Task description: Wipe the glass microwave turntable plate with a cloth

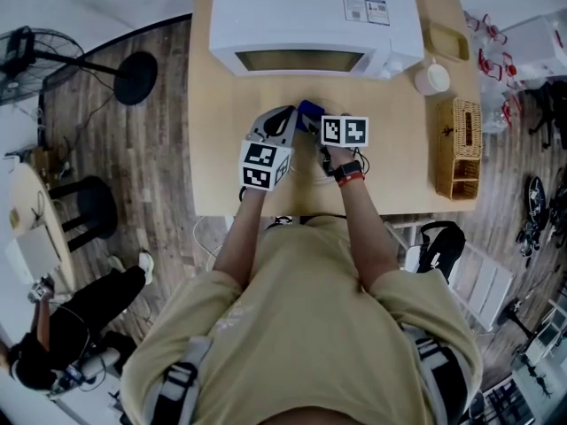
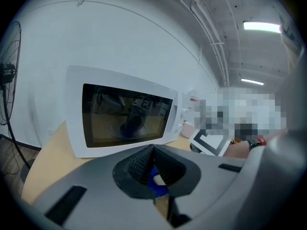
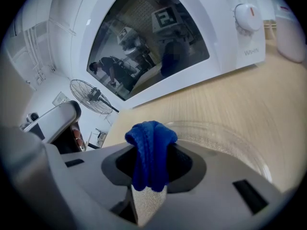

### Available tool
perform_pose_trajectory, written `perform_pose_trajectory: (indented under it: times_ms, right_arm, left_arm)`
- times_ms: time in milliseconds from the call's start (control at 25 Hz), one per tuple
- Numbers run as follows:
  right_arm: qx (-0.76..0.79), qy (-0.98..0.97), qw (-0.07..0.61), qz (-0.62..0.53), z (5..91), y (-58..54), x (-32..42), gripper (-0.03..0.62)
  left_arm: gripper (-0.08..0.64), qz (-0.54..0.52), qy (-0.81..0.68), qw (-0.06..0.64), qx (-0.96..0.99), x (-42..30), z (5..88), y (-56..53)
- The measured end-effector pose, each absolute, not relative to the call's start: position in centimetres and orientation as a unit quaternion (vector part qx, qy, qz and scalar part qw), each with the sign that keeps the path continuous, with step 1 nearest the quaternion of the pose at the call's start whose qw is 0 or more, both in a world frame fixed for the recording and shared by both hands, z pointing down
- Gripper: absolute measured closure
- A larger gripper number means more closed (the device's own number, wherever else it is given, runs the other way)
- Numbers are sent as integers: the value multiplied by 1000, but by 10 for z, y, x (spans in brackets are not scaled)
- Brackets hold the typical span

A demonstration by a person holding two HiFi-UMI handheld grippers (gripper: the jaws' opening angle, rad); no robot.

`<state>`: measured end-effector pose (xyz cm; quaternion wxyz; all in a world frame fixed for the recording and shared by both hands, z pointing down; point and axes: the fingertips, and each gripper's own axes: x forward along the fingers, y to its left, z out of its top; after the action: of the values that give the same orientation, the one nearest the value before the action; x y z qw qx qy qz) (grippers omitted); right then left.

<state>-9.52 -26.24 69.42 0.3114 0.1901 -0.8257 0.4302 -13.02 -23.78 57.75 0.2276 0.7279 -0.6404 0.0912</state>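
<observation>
The clear glass turntable plate [image 3: 230, 145] lies on the wooden table [image 1: 399, 175] in front of the microwave [image 1: 310, 16]. In the head view it is a faint disc [image 1: 306, 173] under both grippers. My right gripper [image 3: 149, 169] is shut on a blue cloth [image 3: 149, 152], also the blue cloth [image 1: 309, 110] in the head view, whose bunched end hangs over the plate's near rim. My left gripper [image 2: 153, 163] has its ribbed pads together, with a scrap of blue showing just below them. Whether it pinches the plate's rim is not visible. Both grippers, left gripper [image 1: 285, 122] and right gripper [image 1: 321, 131], sit close together.
The microwave's door [image 2: 127, 121] is closed, close ahead of the jaws. A white cup [image 1: 432, 78] and a wicker box [image 1: 458, 147] stand at the table's right. A fan [image 1: 35, 56] and a stool [image 1: 84, 206] stand on the floor at left, near a seated person [image 1: 62, 326].
</observation>
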Motion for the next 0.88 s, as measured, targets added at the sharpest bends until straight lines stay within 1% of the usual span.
perform_pose_trajectory:
  times_ms: [880]
  right_arm:
    - [232,-814,297,442,694,-279,-64,453]
  left_arm:
    - [541,90,-627,236,737,-117,588,-245]
